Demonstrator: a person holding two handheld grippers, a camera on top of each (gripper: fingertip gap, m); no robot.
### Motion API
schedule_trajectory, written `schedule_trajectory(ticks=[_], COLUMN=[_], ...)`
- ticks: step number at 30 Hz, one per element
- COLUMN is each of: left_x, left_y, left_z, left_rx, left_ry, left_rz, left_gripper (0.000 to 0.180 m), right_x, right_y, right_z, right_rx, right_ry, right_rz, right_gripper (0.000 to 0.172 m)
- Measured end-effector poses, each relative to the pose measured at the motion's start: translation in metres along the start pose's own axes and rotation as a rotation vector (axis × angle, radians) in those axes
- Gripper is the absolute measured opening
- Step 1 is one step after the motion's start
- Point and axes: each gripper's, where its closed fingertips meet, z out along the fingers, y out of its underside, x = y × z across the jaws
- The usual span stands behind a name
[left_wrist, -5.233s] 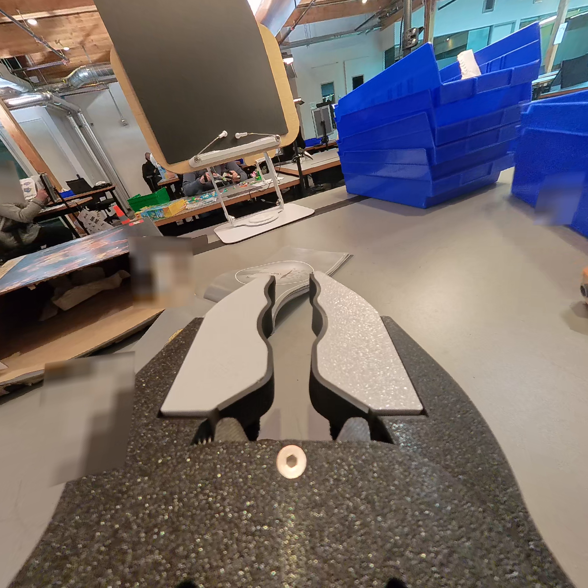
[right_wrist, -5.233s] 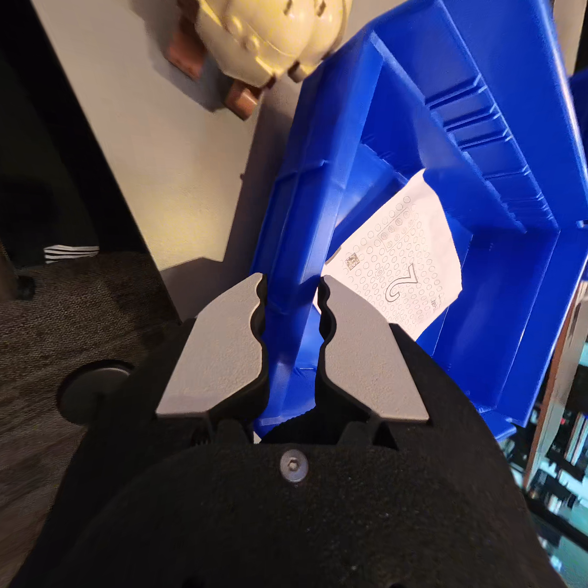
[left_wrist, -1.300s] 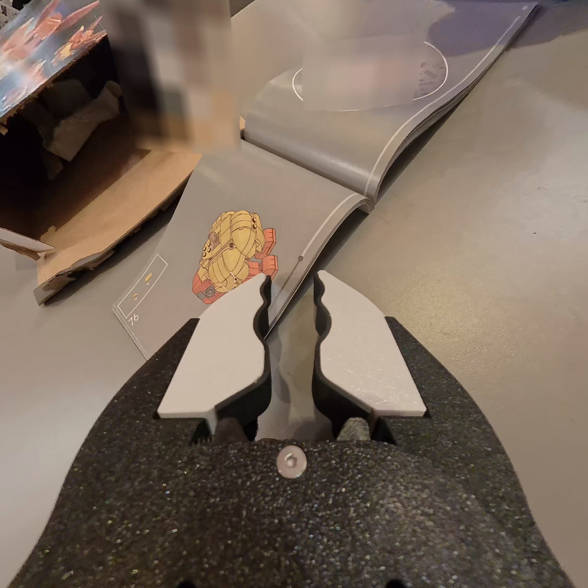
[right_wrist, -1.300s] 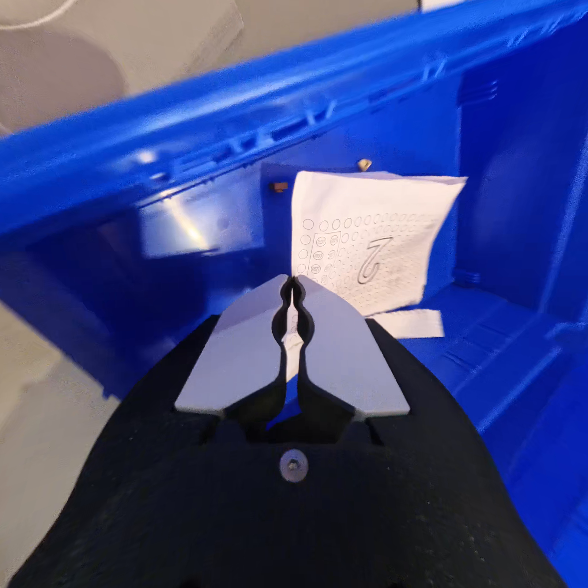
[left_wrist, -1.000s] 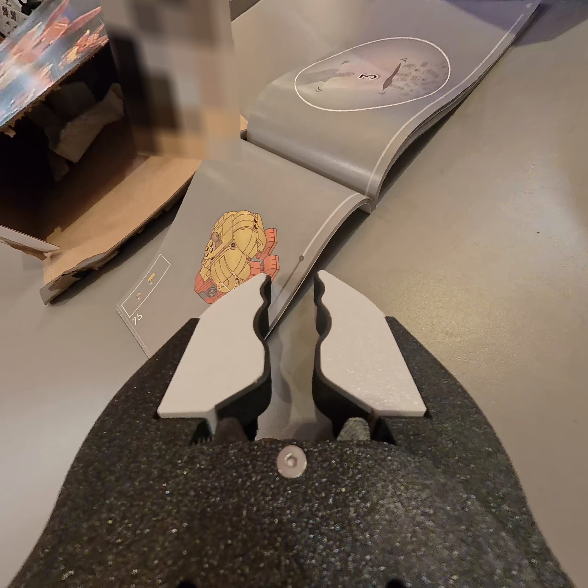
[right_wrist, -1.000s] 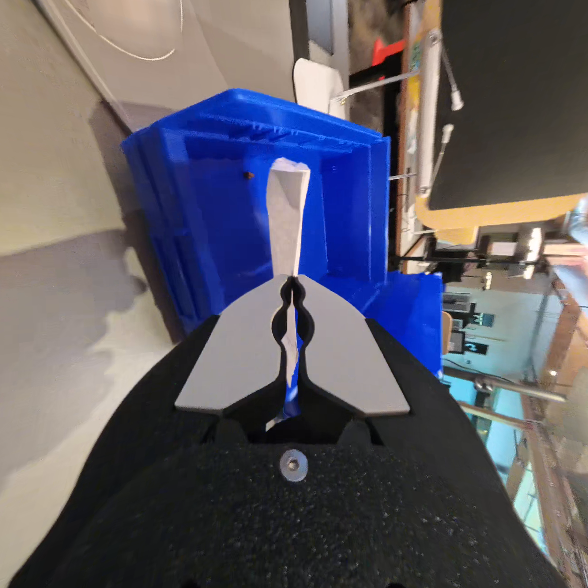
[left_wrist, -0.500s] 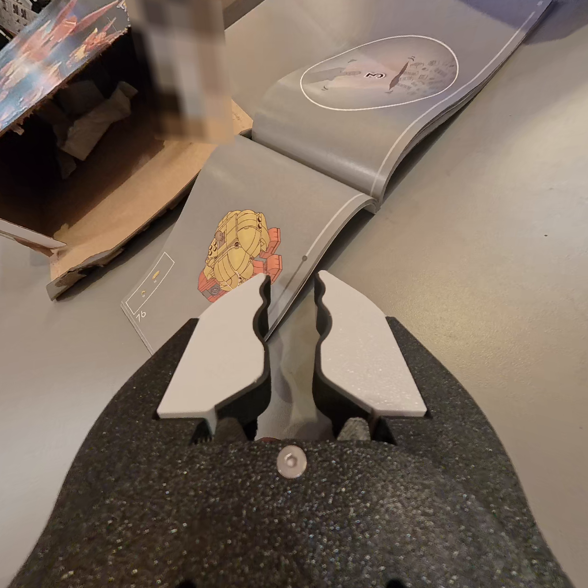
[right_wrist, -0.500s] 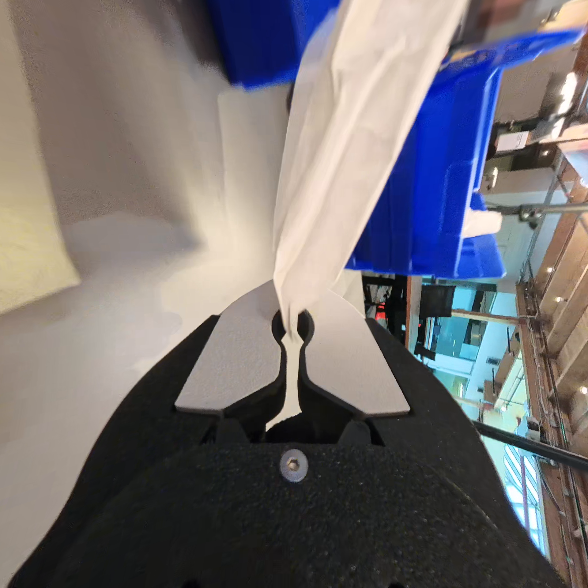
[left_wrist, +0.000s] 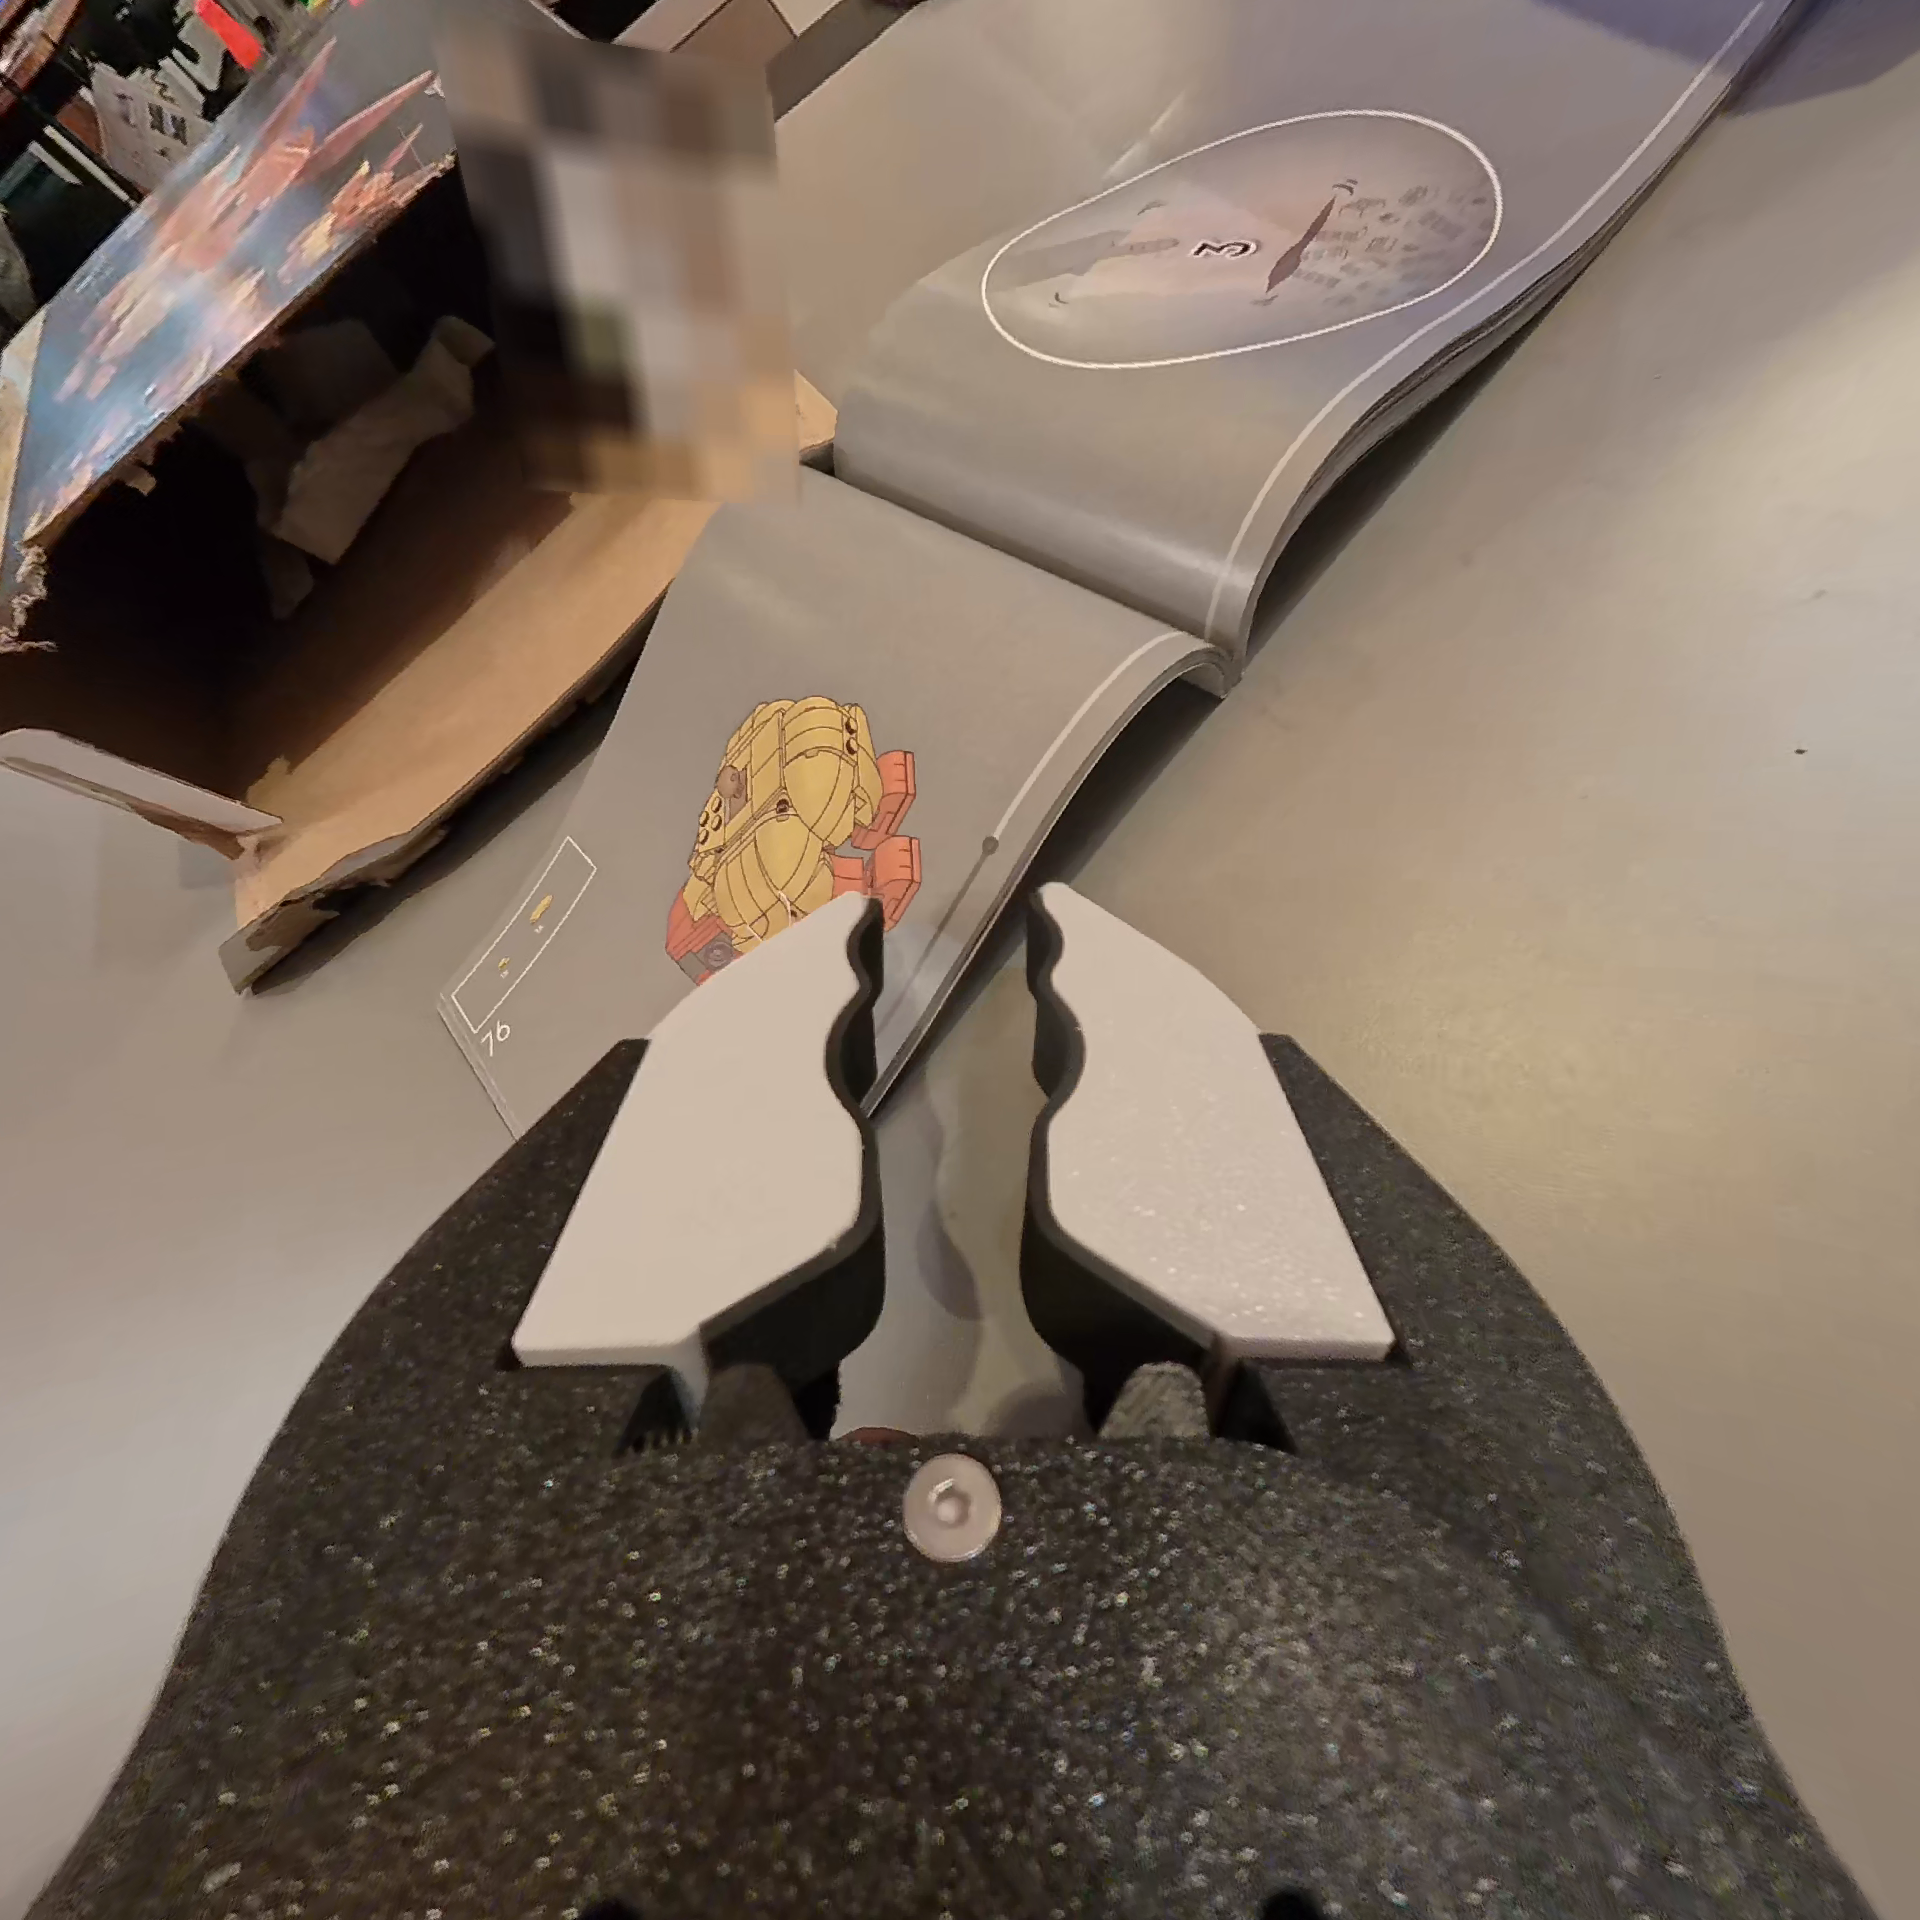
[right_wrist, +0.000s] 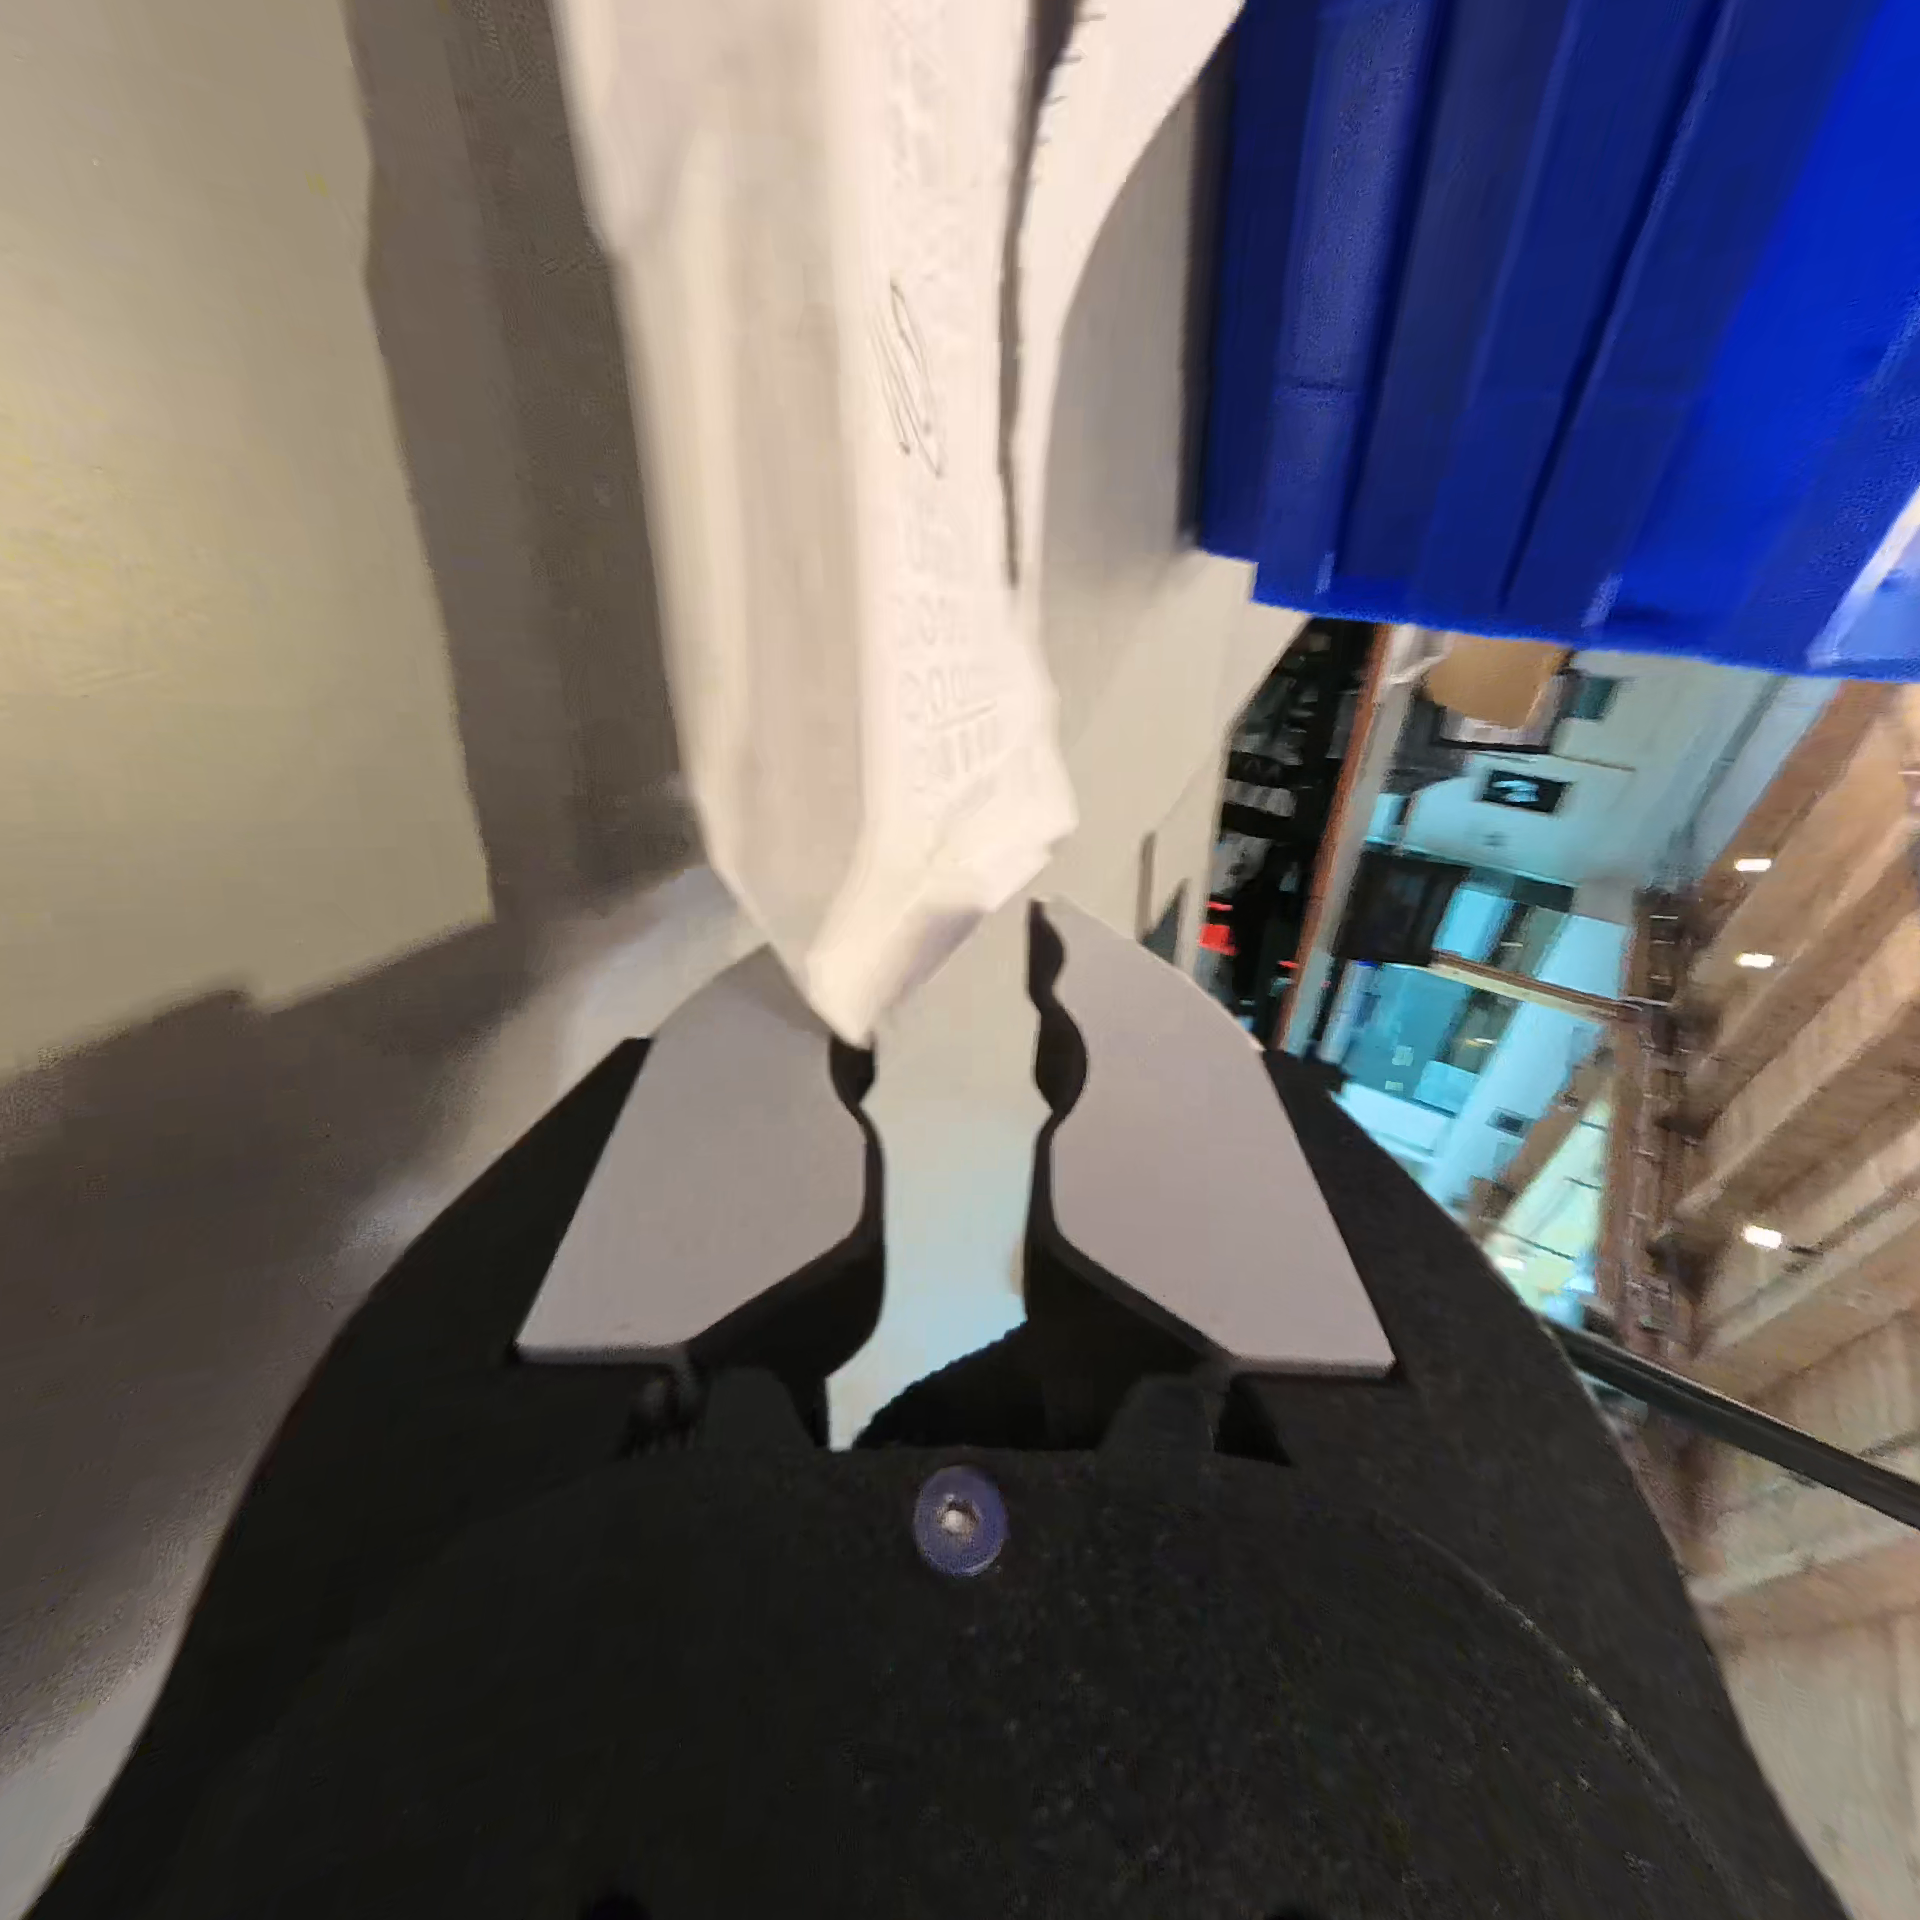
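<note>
The left gripper (left_wrist: 954, 971) hovers low over the grey table (left_wrist: 1558, 935), its jaws partly open with nothing pressed between them. The free edge of an open instruction booklet (left_wrist: 1039, 582) runs into the gap, close to the left finger (left_wrist: 727, 1122), but the right finger stands clear of it, so the page is not held. The visible page shows a drawing of a yellow and orange brick model (left_wrist: 790, 821) and a small parts box with a page number. The far page carries an oval picture with a numeral in it. Beside the booklet lies a torn cardboard box (left_wrist: 312, 499) with a colourful printed lid.

The right gripper (right_wrist: 951, 971) is turned on its side, and its jaws are also partly open. A white paper bag (right_wrist: 831, 520) hangs just in front of them. Its lower corner lies over the tip of the left finger (right_wrist: 707, 1143), while the right finger does not touch it, so the bag is not gripped. A stack of blue plastic bins (right_wrist: 1558, 312) is near, behind the bag.

In my judgement, the bag can fall anywhere, because nothing pinches it and the view is blurred as from fast motion. The left jaws can crease or tear the thin page if they close on its curved edge.

The bag carries faint printed circles and marks, too blurred to read.
</note>
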Motion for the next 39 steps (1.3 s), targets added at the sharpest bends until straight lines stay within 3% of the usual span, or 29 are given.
schedule_trajectory(ticks=[5,7,9,11,14,16,19,23,25,26,29,33,36,39], left_x=[0.010,0.016,0.027,0.047,0.096,0.136,0.194,0.241,0.248,0.250,0.248,0.246,0.247,0.244], left_y=[-0.007,-0.012,-0.016,-0.029,-0.053,-0.071,-0.091,-0.094,-0.093,-0.094,-0.100,-0.111,-0.118,-0.122], left_z=[-0.009,-0.016,-0.023,-0.033,-0.051,-0.066,-0.089,-0.105,-0.102,-0.099,-0.085,-0.069,-0.059,-0.049], left_rx=[0.084,0.135,0.169,0.242,0.332,0.381,0.437,0.425,0.402,0.390,0.341,0.261,0.241,0.243], left_ry=[0.047,0.051,0.083,0.160,0.363,0.538,0.777,0.951,0.970,0.975,0.970,0.941,0.900,0.875], left_rz=[0.064,0.112,0.129,0.121,0.104,0.108,0.147,0.234,0.258,0.261,0.210,0.133,0.126,0.107], left_gripper=[0.048,0.052,0.053,0.053,0.054,0.055,0.058,0.061,0.062,0.062,0.063,0.069,0.073,0.074], right_x=[-0.022,-0.029,-0.043,-0.066,-0.110,-0.135,-0.143,-0.122,-0.101,-0.090,-0.069,-0.064,-0.065,-0.078], right_y=[0.029,0.036,0.023,-0.025,-0.123,-0.173,-0.216,-0.236,-0.238,-0.239,-0.247,-0.262,-0.282,-0.303], right_z=[-0.034,-0.057,-0.084,-0.117,-0.168,-0.183,-0.173,-0.151,-0.132,-0.123,-0.101,-0.079,-0.079,-0.089], right_rx=[-0.049,-0.043,0.039,0.235,0.563,0.653,0.673,0.695,0.697,0.699,0.701,0.653,0.669,0.711], right_ry=[-0.168,-0.200,-0.264,-0.396,-0.604,-0.681,-0.629,-0.591,-0.518,-0.504,-0.552,-0.543,-0.526,-0.534], right_rz=[0.124,0.191,0.288,0.400,0.463,0.458,0.463,0.504,0.520,0.547,0.599,0.505,0.500,0.450], right_gripper=[0.069,0.073,0.074,0.072,0.074,0.081,0.085,0.056,0.035,0.032,0.033,0.048,0.050,0.041])
